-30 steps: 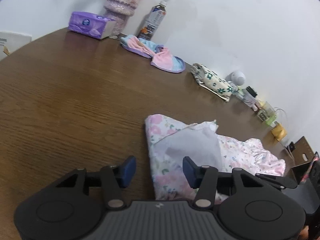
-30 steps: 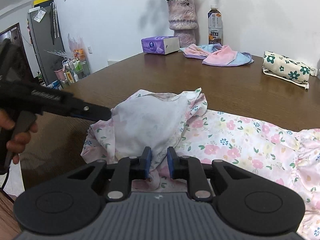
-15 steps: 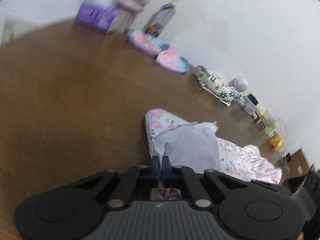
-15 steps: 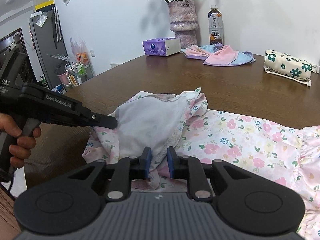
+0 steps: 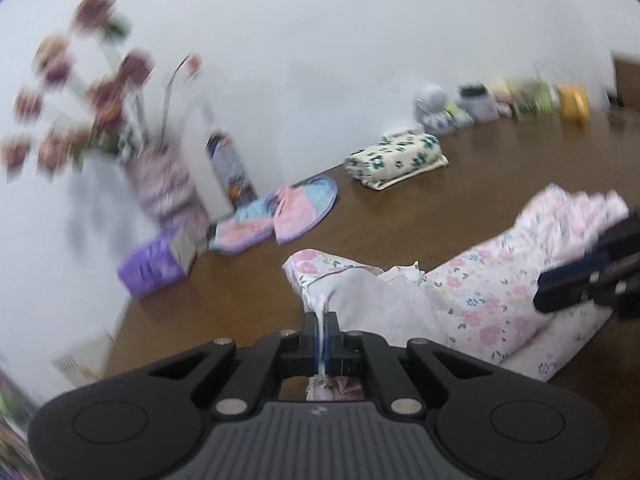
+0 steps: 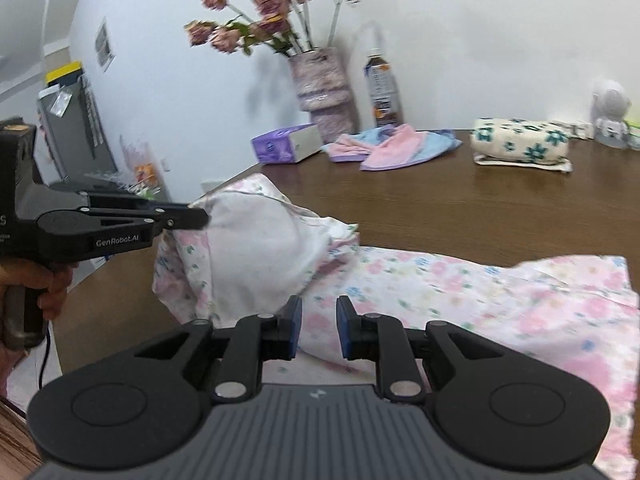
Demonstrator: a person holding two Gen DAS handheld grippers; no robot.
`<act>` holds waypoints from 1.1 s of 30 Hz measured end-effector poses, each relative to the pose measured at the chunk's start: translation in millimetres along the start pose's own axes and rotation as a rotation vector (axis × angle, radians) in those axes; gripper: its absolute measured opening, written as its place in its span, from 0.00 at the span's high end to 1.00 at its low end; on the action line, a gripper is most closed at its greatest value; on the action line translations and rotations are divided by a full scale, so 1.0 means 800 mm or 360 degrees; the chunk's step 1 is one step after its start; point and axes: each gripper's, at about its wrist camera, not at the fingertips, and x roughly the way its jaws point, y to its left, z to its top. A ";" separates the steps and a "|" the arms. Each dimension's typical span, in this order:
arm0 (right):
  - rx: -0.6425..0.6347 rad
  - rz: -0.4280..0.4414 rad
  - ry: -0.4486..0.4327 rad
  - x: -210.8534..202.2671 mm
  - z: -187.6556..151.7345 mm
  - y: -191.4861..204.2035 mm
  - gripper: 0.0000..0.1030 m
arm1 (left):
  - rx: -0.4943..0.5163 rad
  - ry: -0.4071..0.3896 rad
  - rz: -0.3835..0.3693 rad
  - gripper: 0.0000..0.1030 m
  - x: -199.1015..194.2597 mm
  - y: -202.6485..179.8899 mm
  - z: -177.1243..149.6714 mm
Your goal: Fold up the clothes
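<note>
Entry, both wrist views. The left view is blurred.

Left gripper [image 5: 322, 320]: my fingers are pressed together, with a thin edge of the white-and-pink floral cotton garment [image 5: 480, 300] nipped between the blue pads. A short tag of cloth hangs out below the pads. From the pinch, the fabric rises in a taut ridge towards a turned-back flap showing the pale plain inner side. In the right view the same gripper [image 6: 200, 218] comes in from the left, its closed tip against the bunched white flap, and the hand [image 6: 44, 284] is wrapped round its grip.

Right gripper [image 6: 318, 316]: my fingers stand a little apart, low over the near edge of the garment [image 6: 440, 280]. Floral cloth shows in the gap between the pads, and the white flap reaches the left pad. I cannot tell whether anything is clamped. In the left view it [image 5: 560, 292] sits over the garment's right part, too smeared to read.

Garment position: on the brown wooden table [image 6: 440, 200], spread flat to the right. Its left end is lifted and folded over itself.

Far edge of the table, by the white wall:
- mottled pink vase of dried flowers [image 6: 324, 88]
- plastic drink bottle [image 6: 382, 92]
- purple tissue box [image 6: 284, 146]
- pink-and-blue cloth [image 6: 392, 146]
- folded cream cloth with green flowers [image 6: 520, 144]
</note>
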 end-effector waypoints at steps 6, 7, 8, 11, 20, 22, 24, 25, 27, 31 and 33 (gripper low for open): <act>0.0050 -0.0045 0.0000 -0.016 -0.008 -0.028 0.80 | 0.0387 -0.0001 0.0124 0.99 0.002 -0.063 0.022; 0.0053 -0.0057 0.0006 -0.018 -0.008 -0.032 0.80 | 0.0457 -0.0002 0.0140 0.99 0.002 -0.074 0.024; 0.0056 -0.0068 0.0013 -0.019 -0.007 -0.037 0.80 | 0.0531 -0.0004 0.0156 0.99 0.002 -0.087 0.027; 0.0047 -0.0093 0.0029 -0.027 -0.008 -0.046 0.80 | 0.0758 -0.0017 0.0210 0.99 0.002 -0.130 0.032; 0.0137 -0.0084 0.0001 -0.060 -0.017 -0.082 0.80 | 0.0888 -0.0018 0.0036 0.98 0.026 -0.220 0.038; 0.0152 -0.0094 -0.0012 -0.068 -0.017 -0.088 0.80 | 0.0860 0.0002 -0.0007 0.98 0.034 -0.228 0.036; 0.0164 -0.0103 -0.0010 -0.072 -0.018 -0.094 0.80 | 0.0820 0.0015 -0.0051 0.97 0.040 -0.234 0.035; 0.0170 -0.0107 -0.0009 -0.075 -0.018 -0.097 0.80 | 0.0799 0.0019 -0.0073 0.97 0.042 -0.237 0.034; 0.0182 -0.0116 -0.0006 -0.079 -0.019 -0.102 0.80 | 0.0763 0.0021 -0.0112 0.94 0.045 -0.240 0.032; 0.0208 -0.0146 -0.0001 -0.082 -0.020 -0.109 0.80 | 0.0641 -0.0009 -0.0214 0.82 0.038 -0.232 0.032; 0.0219 -0.0160 -0.0005 -0.082 -0.020 -0.109 0.80 | 0.0557 -0.0070 -0.0272 0.74 0.022 -0.217 0.034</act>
